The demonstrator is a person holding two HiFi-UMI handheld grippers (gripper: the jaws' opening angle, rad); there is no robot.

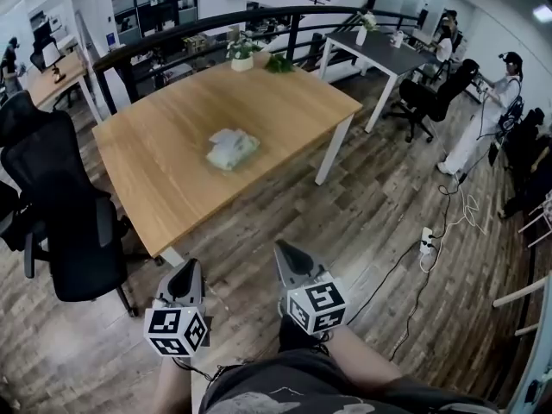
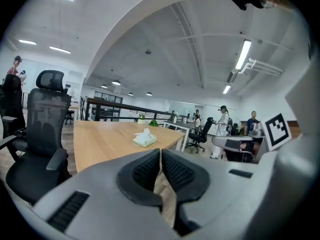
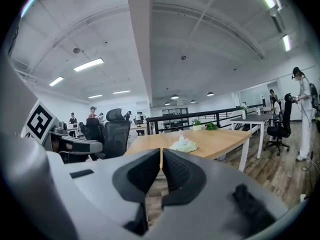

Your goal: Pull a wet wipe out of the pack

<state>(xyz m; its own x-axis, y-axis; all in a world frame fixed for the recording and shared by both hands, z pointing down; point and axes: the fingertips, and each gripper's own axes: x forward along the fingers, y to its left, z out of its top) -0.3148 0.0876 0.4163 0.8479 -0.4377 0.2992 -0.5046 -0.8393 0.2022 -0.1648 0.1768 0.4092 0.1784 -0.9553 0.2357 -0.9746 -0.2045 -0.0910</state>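
pack: a soft, pale-green pack (image 1: 231,148), a little crumpled, lying flat; a white wipe (image 2: 145,132) stands up in a tuft from its top
pack's place: near the middle of the table (image 1: 147,158), well ahead of both pairs of fingertips and touching neither; along the left fingers it sits ahead and slightly to their left; along the right fingers, ahead and slightly to their right
left gripper (image 1: 189,269): clenched; the ribbed pads meet at their tips with nothing between them; it is over the floor, short of the table's near edge
right gripper (image 1: 284,252): clenched too; pads together at the tips, nothing held; it is beside the left one and also short of the table
table: light wooden top on white legs; its near corner lies just ahead of the left fingers; apart from the pack, the middle is bare wood
far edge: a white pot with a plant (image 1: 242,56) and a green sprig (image 1: 279,63) just beside it, well beyond the pack
floor (image 1: 371,222): dark wood planks under both grippers; a white power strip (image 1: 426,241) and loose cables lie off to the right of the right fingers
chair (image 1: 60,205): black mesh office chair, left of the left fingers, close against the table's left side
room: open office; a black railing (image 1: 216,20) runs behind the table; a grey table (image 1: 379,52) stands further right; a person in white (image 1: 487,119) stands far right; strip lights on a white ceiling
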